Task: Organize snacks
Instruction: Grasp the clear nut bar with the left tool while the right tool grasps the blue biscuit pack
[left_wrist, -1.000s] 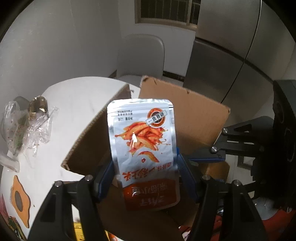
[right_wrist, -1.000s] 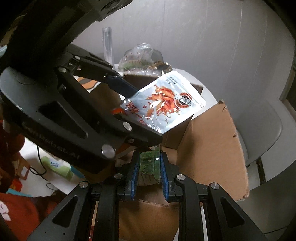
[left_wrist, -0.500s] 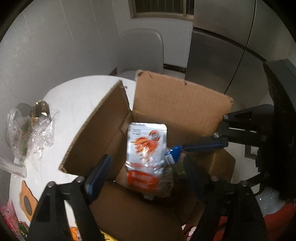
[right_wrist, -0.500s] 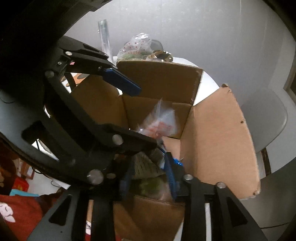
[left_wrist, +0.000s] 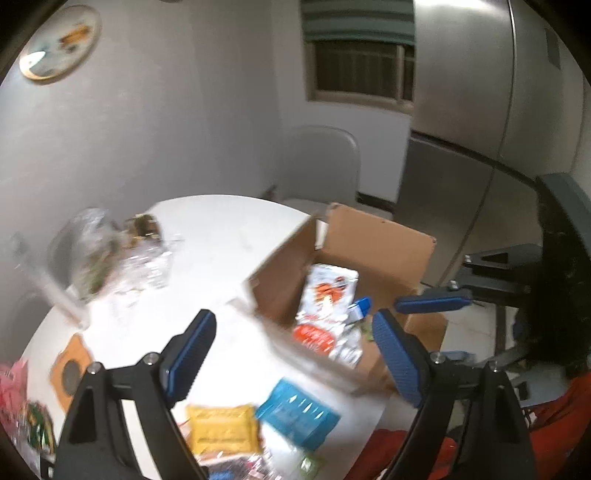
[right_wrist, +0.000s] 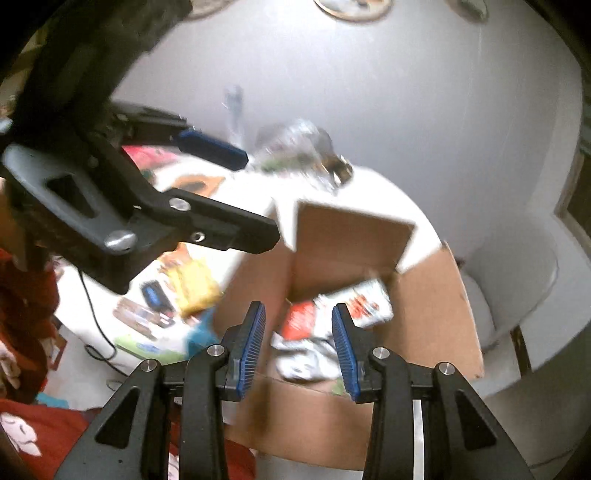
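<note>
A round white table (left_wrist: 229, 236) against a pale wall carries your whole job: an open cardboard box (left_wrist: 384, 243) at its edge and a scatter of snacks waiting on the tabletop. Inside the box, a silver-and-red snack pouch (left_wrist: 325, 306) lies flat on other packets, well below the raised flaps, and the right wrist view shows it there too (right_wrist: 354, 299), with a crumpled white wrapper (right_wrist: 306, 358) beside it.

Both of your tools are empty. The left gripper (left_wrist: 291, 350) is opening, its blue pads wide apart with nothing between them, and it hangs over the table edge just beside the box. The right gripper (right_wrist: 299, 339) hovers above the box mouth, jaws parted a little and clear of the packets beneath.

By the look of it, you are between items, one drop made and the next pick not begun. Near your left tool sit a yellow packet (left_wrist: 221, 428) and a blue packet (left_wrist: 295, 410), side by side, with more blurred wrappers along the lower rim. A clear plastic bag (left_wrist: 110, 254) rests well apart on the far side.

The next move calls for bringing the spread left jaws down over one flat packet, likely the yellow one, catching an edge without dragging its blue neighbour, then carrying it over the box flap.
</note>
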